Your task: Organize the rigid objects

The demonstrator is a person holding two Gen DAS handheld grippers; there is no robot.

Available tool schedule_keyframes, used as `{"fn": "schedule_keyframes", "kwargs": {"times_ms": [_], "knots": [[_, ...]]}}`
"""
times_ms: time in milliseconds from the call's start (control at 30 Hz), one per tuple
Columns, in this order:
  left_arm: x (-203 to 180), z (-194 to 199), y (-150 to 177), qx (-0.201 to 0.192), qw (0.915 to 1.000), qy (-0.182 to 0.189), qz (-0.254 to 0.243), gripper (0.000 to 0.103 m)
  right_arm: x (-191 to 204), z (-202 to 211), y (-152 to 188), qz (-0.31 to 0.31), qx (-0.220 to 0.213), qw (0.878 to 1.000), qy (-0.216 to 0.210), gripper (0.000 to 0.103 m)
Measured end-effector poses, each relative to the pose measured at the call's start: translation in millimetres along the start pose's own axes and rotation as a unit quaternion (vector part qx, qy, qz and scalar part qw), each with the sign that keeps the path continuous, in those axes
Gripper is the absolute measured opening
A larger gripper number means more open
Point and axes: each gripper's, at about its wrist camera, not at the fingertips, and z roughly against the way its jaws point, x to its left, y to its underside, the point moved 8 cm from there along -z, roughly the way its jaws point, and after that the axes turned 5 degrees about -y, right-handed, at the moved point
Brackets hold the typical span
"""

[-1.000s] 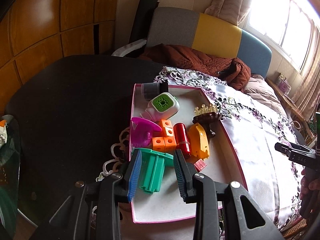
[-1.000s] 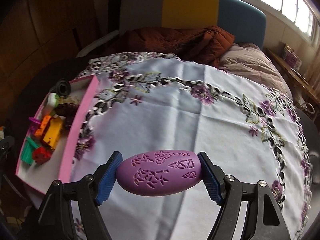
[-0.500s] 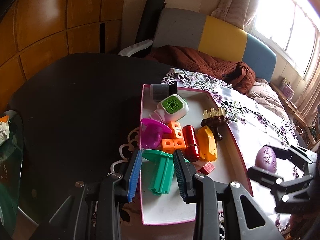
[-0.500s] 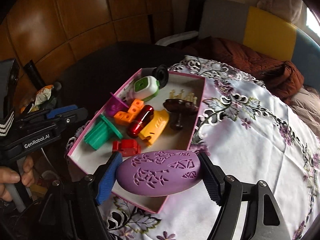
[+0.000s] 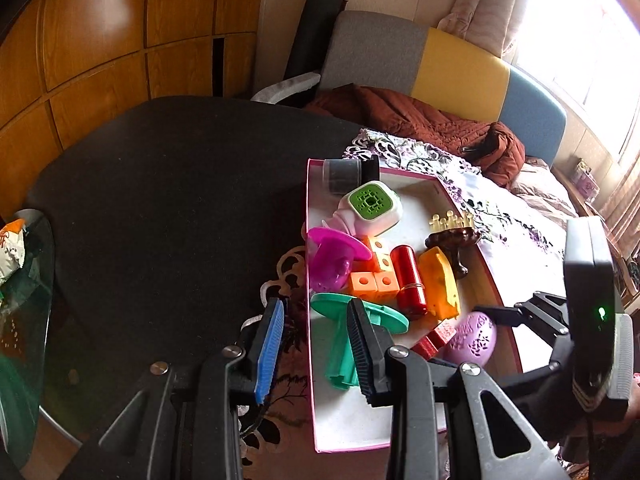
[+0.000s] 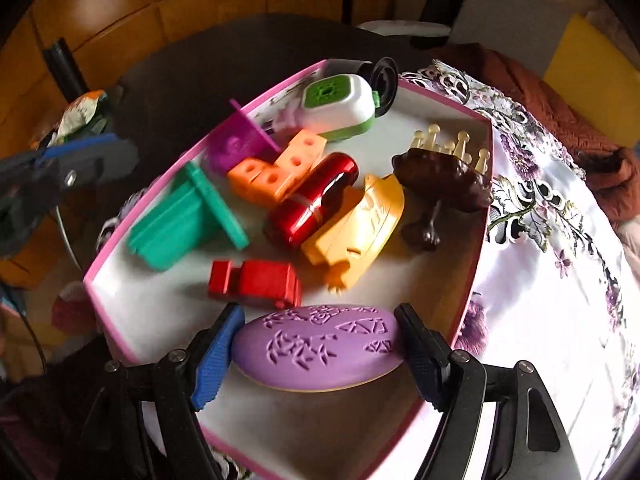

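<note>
A pink-rimmed white box (image 6: 478, 236) holds several toys: a green flanged piece (image 6: 180, 224), a red block (image 6: 256, 284), orange cubes (image 6: 276, 168), a red cylinder (image 6: 316, 200), a yellow piece (image 6: 360, 224) and a brown stand (image 6: 444, 184). My right gripper (image 6: 320, 344) is shut on a purple perforated oval (image 6: 320, 348), held low over the box's near end beside the red block. The left wrist view shows the same oval (image 5: 474, 338). My left gripper (image 5: 316, 344) hovers at the box's left wall (image 5: 308, 208), its jaws a narrow gap apart and gripping nothing.
The box rests on a white cloth with purple flowers (image 6: 560, 280) at the edge of a dark round table (image 5: 168, 200). A brown jacket (image 5: 420, 120) lies on the sofa behind. A glass table with a snack bag (image 5: 12, 244) stands at far left.
My right gripper swung left from over the flowered cloth to over the box, rolling and sinking a little, with the purple oval still in it. The left gripper has barely moved.
</note>
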Motion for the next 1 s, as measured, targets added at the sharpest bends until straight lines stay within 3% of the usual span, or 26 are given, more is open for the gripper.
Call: {"fn": "schedule_keyframes", "kwargs": {"times_ms": [200,533,767,1000], "knots": [[-1.5,-1.8,1.0,0.003,1.0,-0.003,-0.003,0.032,-5.1,-7.0,-5.8,0.0,-0.024,0.999,0.025,0.077],[-1.5,2.9,-1.1,-0.004,0.9999,-0.009,-0.005,0.035,2.2,6.9,0.1,-0.011,-0.043,0.999,0.03,0.083],[-7.5,8.2,-0.5,-0.007,0.9999,-0.006,-0.009,0.037,-1.2,36.1,5.9,-0.067,-0.087,0.993,0.033,0.089],[-13.3,17.9,-0.6,-0.019,0.9995,-0.018,-0.019,0.039,-15.5,65.4,11.0,-0.156,-0.139,0.975,0.07,0.098]]}}
